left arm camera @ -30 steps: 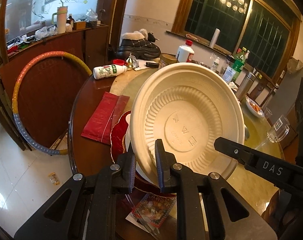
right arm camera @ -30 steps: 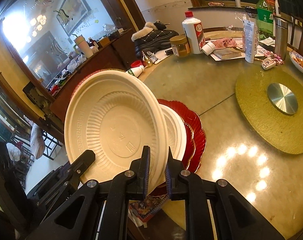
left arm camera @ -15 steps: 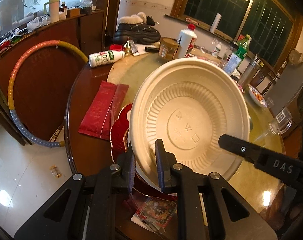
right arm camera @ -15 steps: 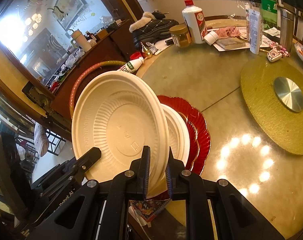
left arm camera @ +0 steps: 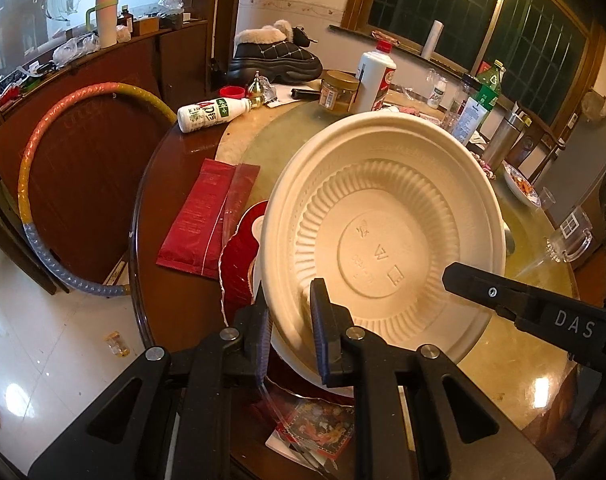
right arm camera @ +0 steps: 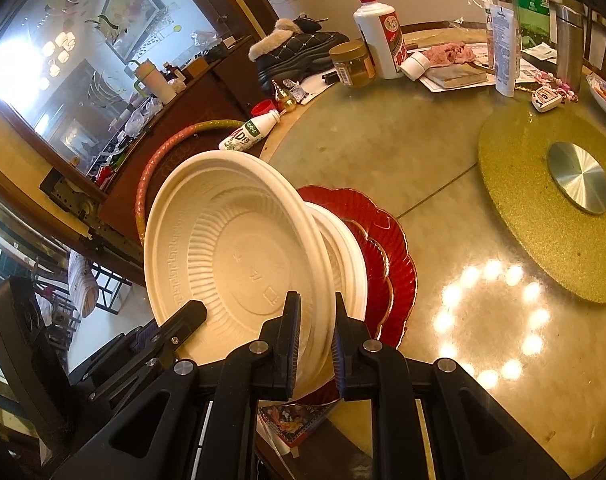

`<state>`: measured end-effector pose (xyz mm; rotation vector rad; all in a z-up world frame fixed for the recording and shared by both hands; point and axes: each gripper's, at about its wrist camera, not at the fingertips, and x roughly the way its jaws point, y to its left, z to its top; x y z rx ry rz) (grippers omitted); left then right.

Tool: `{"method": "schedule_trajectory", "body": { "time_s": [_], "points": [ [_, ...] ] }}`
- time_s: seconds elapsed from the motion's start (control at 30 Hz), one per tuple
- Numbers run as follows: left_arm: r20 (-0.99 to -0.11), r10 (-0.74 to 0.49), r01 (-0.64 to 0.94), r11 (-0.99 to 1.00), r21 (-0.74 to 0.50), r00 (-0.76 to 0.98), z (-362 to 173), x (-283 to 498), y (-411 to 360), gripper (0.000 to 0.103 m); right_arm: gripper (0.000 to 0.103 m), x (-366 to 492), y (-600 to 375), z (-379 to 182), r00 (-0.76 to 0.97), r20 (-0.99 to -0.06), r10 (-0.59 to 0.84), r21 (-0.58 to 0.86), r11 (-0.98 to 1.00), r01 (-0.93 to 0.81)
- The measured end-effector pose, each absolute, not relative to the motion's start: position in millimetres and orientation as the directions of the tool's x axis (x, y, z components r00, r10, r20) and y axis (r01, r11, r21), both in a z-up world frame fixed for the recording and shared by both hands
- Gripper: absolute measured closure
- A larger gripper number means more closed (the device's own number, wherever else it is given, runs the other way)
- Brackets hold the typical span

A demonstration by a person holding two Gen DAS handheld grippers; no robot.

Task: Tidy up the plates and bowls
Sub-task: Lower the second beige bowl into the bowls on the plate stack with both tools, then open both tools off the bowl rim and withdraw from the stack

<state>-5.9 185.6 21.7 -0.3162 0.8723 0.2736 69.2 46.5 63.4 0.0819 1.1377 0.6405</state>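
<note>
A cream disposable bowl (left arm camera: 383,240) is held tilted on edge, its ribbed inside facing both cameras. My left gripper (left arm camera: 289,300) is shut on its near rim. My right gripper (right arm camera: 315,312) is shut on the rim further round the same bowl (right arm camera: 231,256). Right behind it a stack of white bowls (right arm camera: 343,248) sits on red scalloped plates (right arm camera: 387,240) near the table edge. I cannot tell whether the cream bowl touches that stack. One right finger (left arm camera: 503,296) shows in the left wrist view, and the left fingers (right arm camera: 175,328) show in the right wrist view.
A red packet (left arm camera: 207,216) and a lying milk bottle (left arm camera: 207,112) are left of the stack. A hula hoop (left arm camera: 43,152) leans beyond the table edge. A gold turntable (right arm camera: 551,208), bottles, a jar (right arm camera: 353,64) and a glass (left arm camera: 571,236) lie further in. A booklet (left arm camera: 319,428) lies under the plates.
Both grippers have tipped a little downward with the cream bowl still gripped. The bowl sits slightly lower and closer against the white stack.
</note>
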Motion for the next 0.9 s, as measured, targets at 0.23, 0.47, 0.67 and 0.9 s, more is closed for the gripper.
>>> {"method": "schedule_trajectory", "body": {
  "time_s": [0.23, 0.47, 0.67, 0.9],
  "points": [
    [-0.789, 0.104, -0.350, 0.925, -0.147, 0.605, 25, -4, 186, 0.087, 0.087, 70, 48, 64, 0.248, -0.828, 0.503, 0.371, 0.823, -0.431],
    [-0.802, 0.082, -0.327, 0.934, -0.146, 0.592, 34, 4, 189, 0.087, 0.087, 81, 46, 67, 0.205, -0.831, 0.517, 0.409, 0.818, -0.404],
    [-0.822, 0.037, -0.327, 0.927, -0.184, 0.569, 33, 5, 195, 0.087, 0.087, 92, 39, 59, 0.110, -0.811, 0.574, 0.512, 0.788, -0.340],
    [-0.807, 0.087, -0.371, 0.913, -0.169, 0.583, 29, 7, 198, 0.087, 0.085, 96, 40, 55, 0.111, -0.807, 0.580, 0.524, 0.790, -0.319]
  ]
}}
